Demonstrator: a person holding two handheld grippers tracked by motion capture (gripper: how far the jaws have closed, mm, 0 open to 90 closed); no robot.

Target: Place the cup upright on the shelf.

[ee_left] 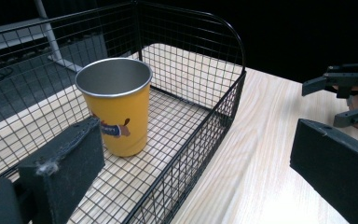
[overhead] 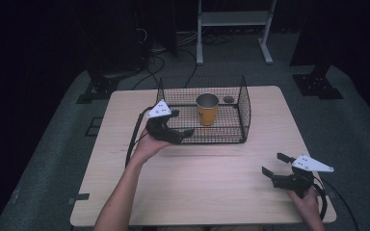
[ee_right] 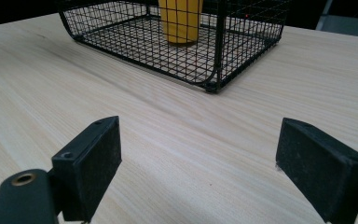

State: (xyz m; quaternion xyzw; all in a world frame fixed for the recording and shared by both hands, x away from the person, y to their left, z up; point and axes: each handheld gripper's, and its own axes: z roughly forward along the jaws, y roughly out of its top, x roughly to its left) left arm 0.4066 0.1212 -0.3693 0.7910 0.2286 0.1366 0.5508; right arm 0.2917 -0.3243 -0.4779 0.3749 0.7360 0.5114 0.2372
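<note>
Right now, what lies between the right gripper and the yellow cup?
In the right gripper view, bare wooden table lies ahead of the right gripper, then the wire basket wall; the yellow cup stands inside it.

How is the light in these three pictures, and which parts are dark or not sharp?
High view: the wooden table is lit, the room around it is almost black. Left gripper view: the yellow cup and wire basket are sharp, the near jaws look softer, the background is black. Right gripper view: even light on the wood grain, no glare, the cup cut off at the top edge.
</note>
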